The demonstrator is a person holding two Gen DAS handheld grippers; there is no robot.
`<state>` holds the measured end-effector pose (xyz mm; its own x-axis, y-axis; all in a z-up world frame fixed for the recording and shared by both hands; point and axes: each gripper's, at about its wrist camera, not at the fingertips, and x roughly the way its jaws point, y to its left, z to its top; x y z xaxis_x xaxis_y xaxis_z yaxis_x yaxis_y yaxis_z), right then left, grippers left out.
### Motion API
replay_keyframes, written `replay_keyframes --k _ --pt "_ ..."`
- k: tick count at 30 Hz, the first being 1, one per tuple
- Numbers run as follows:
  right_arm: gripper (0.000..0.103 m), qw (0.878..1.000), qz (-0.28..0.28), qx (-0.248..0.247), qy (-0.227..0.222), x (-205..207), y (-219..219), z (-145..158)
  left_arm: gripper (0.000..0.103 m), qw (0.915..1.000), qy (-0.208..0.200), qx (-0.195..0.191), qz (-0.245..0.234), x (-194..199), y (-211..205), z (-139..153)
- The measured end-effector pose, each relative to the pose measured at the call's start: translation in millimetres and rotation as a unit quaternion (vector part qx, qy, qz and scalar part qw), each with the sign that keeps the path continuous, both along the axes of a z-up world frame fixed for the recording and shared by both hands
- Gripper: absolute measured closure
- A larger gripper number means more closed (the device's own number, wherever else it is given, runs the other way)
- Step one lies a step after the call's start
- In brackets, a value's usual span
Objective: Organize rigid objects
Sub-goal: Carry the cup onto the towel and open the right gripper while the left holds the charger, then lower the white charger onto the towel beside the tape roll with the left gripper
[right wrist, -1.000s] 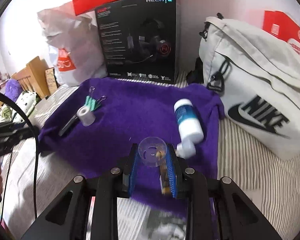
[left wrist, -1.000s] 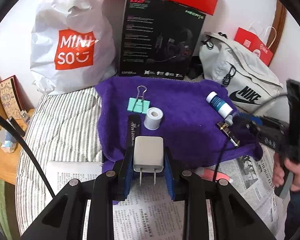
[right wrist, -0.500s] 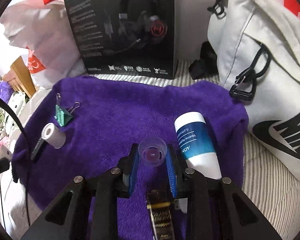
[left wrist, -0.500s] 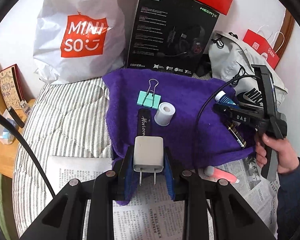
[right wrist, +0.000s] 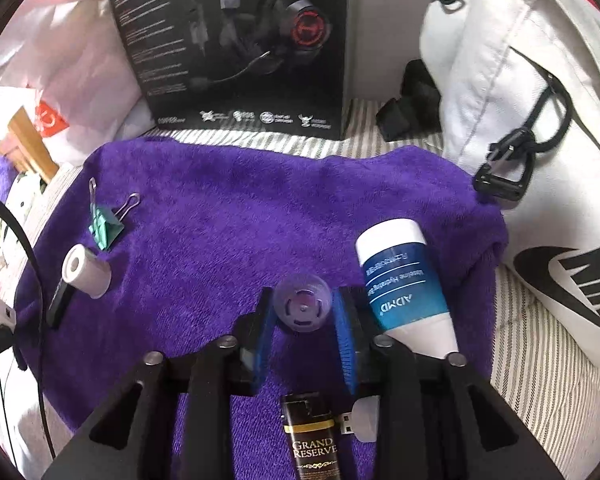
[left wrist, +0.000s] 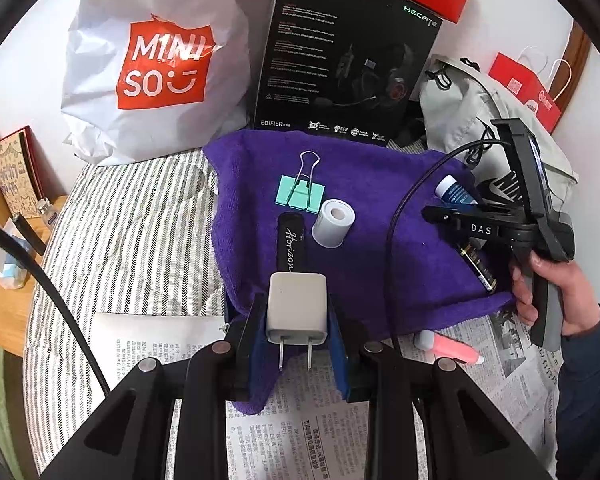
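My left gripper (left wrist: 298, 332) is shut on a white charger plug (left wrist: 297, 308), prongs toward the camera, over the near edge of the purple towel (left wrist: 380, 184). Low over that towel (right wrist: 240, 208), my right gripper (right wrist: 304, 312) has its jaws opening. A clear plastic cap (right wrist: 302, 307) sits between the pads with a small gap on each side. A blue-and-white tube (right wrist: 400, 280) lies just to its right. A black-and-gold stick (right wrist: 312, 440) lies under the gripper. In the left wrist view a hand holds the right gripper (left wrist: 430, 212) at the towel's right side.
On the towel lie a green binder clip (left wrist: 300, 194), a white tape roll (left wrist: 333, 227) and a black pen case (left wrist: 290, 240). Behind stand a white shopping bag (left wrist: 152, 60), a headset box (left wrist: 348, 52) and a grey bag (right wrist: 520, 120). A pink item (left wrist: 448, 346) lies on newspaper (left wrist: 300, 432).
The right gripper moved forward and down over the towel with the clear cap, and its pads have now spread off the cap. The left gripper kept its hold on the charger.
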<state>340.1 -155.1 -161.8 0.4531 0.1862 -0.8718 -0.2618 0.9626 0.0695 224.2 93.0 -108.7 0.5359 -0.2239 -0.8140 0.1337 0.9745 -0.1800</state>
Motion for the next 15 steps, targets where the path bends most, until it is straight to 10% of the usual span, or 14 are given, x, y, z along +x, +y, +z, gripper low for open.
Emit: replay_keyframes --k 15 --pt "0.048 0.999 -0.02 0.046 -0.02 -66.7 -24.8 35.6 0.077 0.9994 -0.001 0.023 -0.026 10.4 -15.4 9.4"
